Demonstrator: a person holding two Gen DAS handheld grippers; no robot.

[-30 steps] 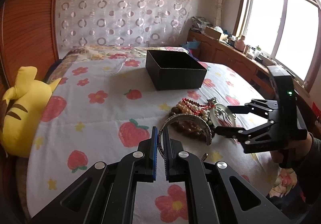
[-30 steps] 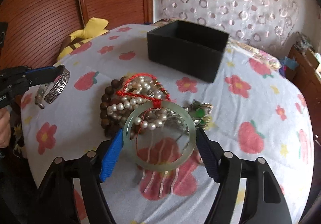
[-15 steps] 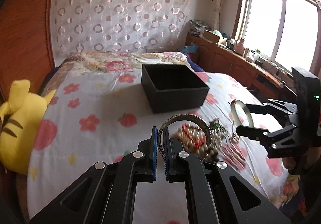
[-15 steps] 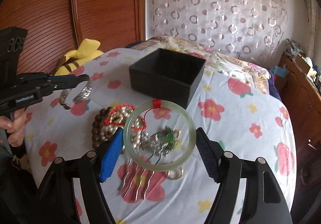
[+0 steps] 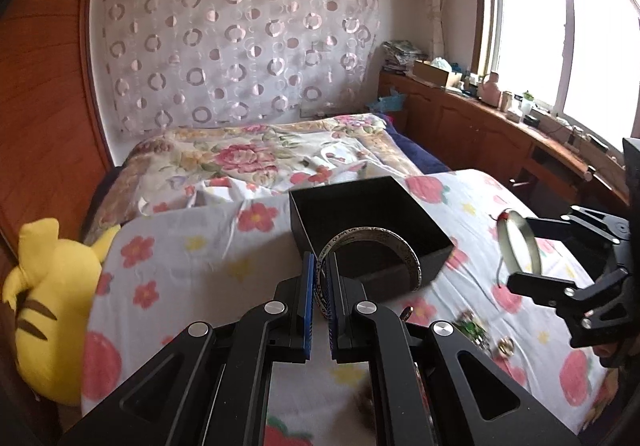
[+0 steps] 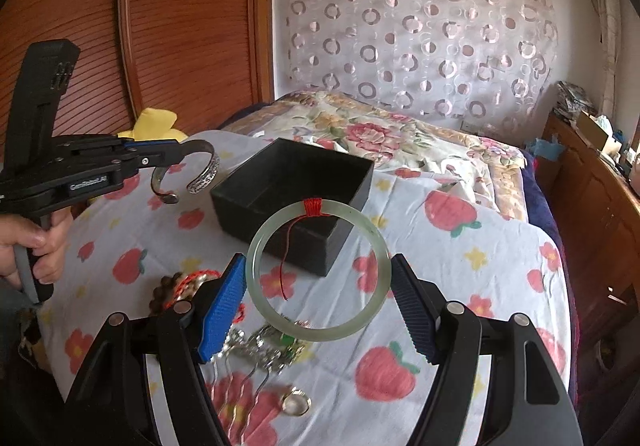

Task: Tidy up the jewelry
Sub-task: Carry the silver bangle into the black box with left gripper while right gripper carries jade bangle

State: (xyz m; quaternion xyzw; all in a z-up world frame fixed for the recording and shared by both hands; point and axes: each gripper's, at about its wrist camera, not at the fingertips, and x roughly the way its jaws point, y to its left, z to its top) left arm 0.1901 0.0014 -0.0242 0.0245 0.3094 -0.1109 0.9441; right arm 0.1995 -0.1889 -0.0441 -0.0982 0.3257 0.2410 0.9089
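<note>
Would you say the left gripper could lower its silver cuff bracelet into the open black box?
Probably yes: the left gripper holds the silver cuff bracelet just before the open black box, with nothing between.

black tool, blue ribbed pad, silver screws, possibly dark sleeve

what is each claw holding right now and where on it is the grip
The left claw pinches one end of the open silver cuff bracelet. The right claw clamps the pale green jade bangle across its width, pads on opposite outer edges.
</note>
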